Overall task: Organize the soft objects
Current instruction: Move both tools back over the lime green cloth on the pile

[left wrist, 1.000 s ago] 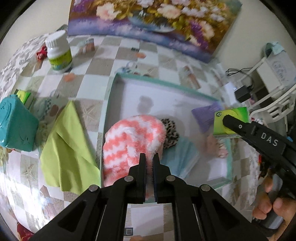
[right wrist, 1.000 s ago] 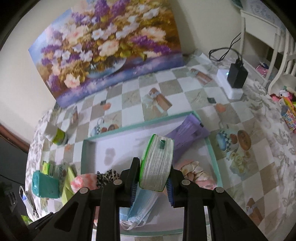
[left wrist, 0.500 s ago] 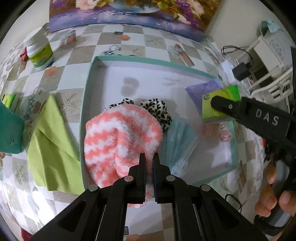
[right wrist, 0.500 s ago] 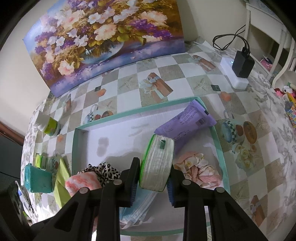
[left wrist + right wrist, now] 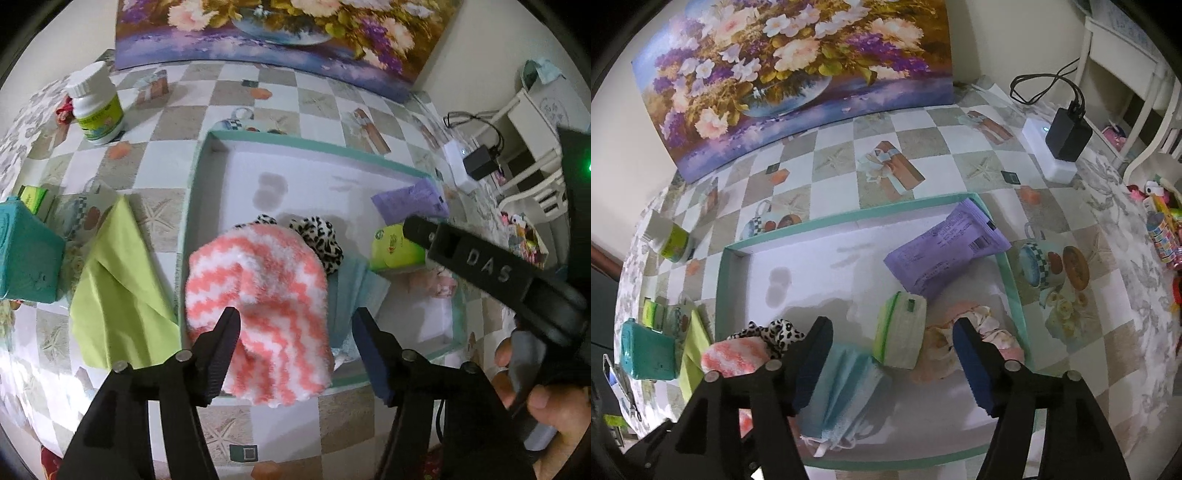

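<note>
1. The left gripper (image 5: 293,325) points steeply down with its jaws spread; they have just been opening, and the pink-and-white fuzzy sock (image 5: 258,295) lies below and between them, no pad pressing on it.
2. The sock drapes over the near left edge of the teal-rimmed tray (image 5: 295,139), partly inside and partly on the rim.
3. The right gripper (image 5: 892,341) is also wide apart, its jaws having just opened; the green-edged tissue pack (image 5: 899,334) stands on the tray floor between them, free of both pads.
4. A blue face mask (image 5: 842,391), a leopard scrunchie (image 5: 775,332), a purple packet (image 5: 949,247) and a pink scrunchie (image 5: 975,332) lie in the tray.
5. A green cloth (image 5: 114,288) lies on the checked tablecloth (image 5: 258,103) just left of the tray.
</note>
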`<state>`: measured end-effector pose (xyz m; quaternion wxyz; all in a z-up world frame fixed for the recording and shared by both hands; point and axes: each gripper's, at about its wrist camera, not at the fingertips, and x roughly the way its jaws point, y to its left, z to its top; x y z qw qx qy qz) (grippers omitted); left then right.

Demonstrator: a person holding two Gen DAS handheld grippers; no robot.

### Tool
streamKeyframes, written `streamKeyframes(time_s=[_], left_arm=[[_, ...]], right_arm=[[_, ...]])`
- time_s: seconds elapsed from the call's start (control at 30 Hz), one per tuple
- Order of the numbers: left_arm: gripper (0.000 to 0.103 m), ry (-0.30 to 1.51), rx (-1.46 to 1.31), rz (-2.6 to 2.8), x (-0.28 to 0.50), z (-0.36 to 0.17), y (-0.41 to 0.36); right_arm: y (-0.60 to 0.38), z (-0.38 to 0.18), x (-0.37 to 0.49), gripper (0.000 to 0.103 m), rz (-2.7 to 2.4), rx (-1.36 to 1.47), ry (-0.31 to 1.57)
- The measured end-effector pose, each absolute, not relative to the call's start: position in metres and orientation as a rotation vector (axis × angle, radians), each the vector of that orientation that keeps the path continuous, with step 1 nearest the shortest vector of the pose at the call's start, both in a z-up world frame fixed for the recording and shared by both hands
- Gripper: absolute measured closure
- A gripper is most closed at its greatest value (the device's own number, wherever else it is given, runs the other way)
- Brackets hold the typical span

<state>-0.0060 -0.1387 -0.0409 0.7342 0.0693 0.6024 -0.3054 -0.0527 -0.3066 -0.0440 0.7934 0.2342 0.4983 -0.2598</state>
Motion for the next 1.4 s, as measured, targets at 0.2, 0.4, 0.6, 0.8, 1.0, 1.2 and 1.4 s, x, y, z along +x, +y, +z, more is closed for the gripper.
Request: streamKeyframes(time_s=[0.2,0.4,0.6,0.8,1.0,1.2,1.4], left_arm=[[0.029,1.286,0.09,-0.604,0.007,-0.032,-0.121],[0.013,1.245,0.084,-0.475,0.023,-0.031,-0.104],[0.007,1.209,0.091,-0.352,0.036,-0.031,-0.087],[0.003,1.238,0.027,-0.278,0.048,-0.036,-0.068],[0.003,1.266,-0.078,-0.209,0.062,-0.036,-0.038],[0.003,1.323,-0.207,-0.119,0.071,-0.045,-0.003],[0.003,1.367,-0.311,-0.036,0.076,-0.058,0.023]], right_arm=[[-0.31,-0.046,-0.055,0.022,-0.589,0.503,1.081],[-0.312,-0.05,-0.055,0.012,-0.61,0.503,1.096],[-0.307,-0.049,-0.053,0.0,-0.616,0.447,1.098],[-0.305,-0.044,-0.052,0.0,-0.614,0.436,1.09],[-0.298,-0.031,-0.051,0.0,-0.608,0.436,1.053],[-0.273,-0.021,-0.038,0.0,-0.533,0.391,1.039],[-0.241,-0.017,-0.024,0.0,-0.443,0.354,1.042]])
